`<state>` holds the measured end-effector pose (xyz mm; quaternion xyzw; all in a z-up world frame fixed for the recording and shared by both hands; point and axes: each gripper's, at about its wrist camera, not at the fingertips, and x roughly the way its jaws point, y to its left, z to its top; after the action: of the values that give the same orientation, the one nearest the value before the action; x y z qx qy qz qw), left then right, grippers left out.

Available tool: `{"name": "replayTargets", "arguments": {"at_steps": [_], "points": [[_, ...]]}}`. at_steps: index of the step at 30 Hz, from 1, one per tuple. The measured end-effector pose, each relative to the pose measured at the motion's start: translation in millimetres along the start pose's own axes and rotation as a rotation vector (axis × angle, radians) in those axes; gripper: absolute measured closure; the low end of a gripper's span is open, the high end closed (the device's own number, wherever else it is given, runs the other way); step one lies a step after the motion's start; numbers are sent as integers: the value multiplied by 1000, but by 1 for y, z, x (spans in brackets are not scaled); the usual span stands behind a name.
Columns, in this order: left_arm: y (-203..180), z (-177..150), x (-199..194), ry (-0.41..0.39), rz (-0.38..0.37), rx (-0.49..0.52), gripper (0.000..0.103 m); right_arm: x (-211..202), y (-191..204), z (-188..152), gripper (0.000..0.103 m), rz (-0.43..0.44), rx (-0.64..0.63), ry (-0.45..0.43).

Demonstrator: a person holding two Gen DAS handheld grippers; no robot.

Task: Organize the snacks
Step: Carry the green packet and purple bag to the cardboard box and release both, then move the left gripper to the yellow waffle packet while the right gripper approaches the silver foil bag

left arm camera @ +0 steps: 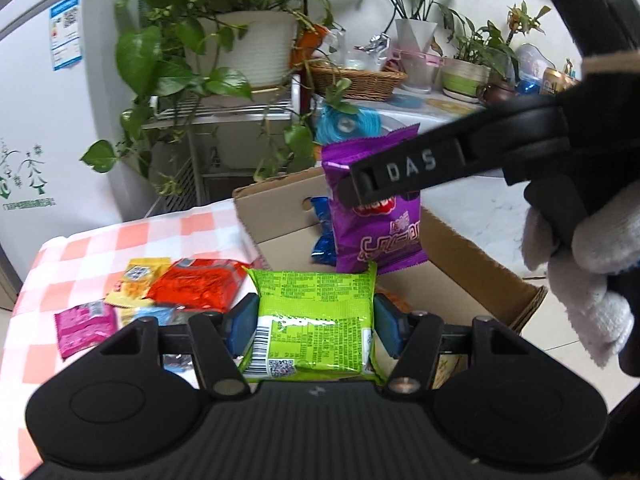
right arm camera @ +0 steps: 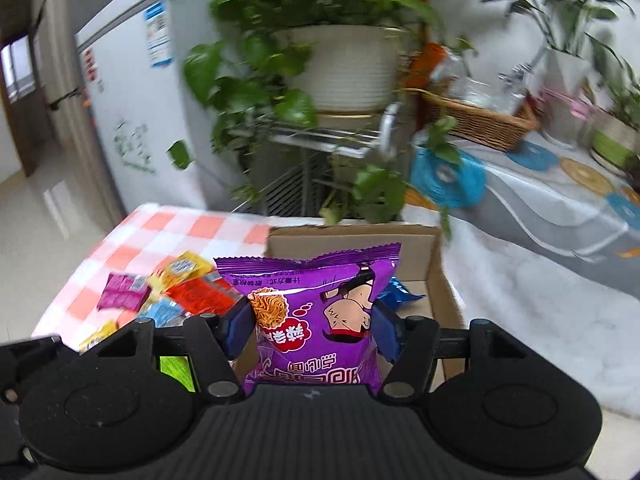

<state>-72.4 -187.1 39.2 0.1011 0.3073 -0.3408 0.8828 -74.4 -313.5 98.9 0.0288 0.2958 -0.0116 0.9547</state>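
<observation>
My left gripper [left arm camera: 316, 320] is shut on a green snack packet [left arm camera: 316, 312], held at the near edge of an open cardboard box [left arm camera: 272, 216]. My right gripper [right arm camera: 314, 326] is shut on a purple snack packet [right arm camera: 320, 300], which hangs above the box [right arm camera: 436, 280]; it also shows in the left wrist view [left arm camera: 376, 216], with the right gripper [left arm camera: 360, 190] reaching in from the right. A blue packet [left arm camera: 324, 236] lies inside the box. Several loose packets lie on the checked tablecloth [left arm camera: 132, 236]: red [left arm camera: 196, 284], yellow [left arm camera: 138, 280], pink [left arm camera: 84, 326].
A large potted plant [left arm camera: 256, 44] on a metal rack stands behind the table, a white fridge [left arm camera: 44, 120] to the left. A second table [right arm camera: 560, 196] at the right holds a wicker basket [left arm camera: 356, 78] and small plants.
</observation>
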Motion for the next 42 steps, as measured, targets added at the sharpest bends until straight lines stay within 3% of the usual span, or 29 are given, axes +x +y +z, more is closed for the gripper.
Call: {"name": "replayTargets", "arguments": {"at_steps": [3,9,19,36,42], "points": [[-6,5,10,6,-17,-10,40,0,-10,2,30,-21,68,-8],[-10,8,8,-16,-37,-14,23,0,-14,5,21,-15,110,-32],[13,-2,-1,16,-10,-10,18,5,-2,6,15,17,63,-19],[108,-54,-20,115,145,-85,17,18,41,5,11,116,-73,12],[135,-63,-30,139,168,-85,17,20,39,7,11,175,-37,31]]}}
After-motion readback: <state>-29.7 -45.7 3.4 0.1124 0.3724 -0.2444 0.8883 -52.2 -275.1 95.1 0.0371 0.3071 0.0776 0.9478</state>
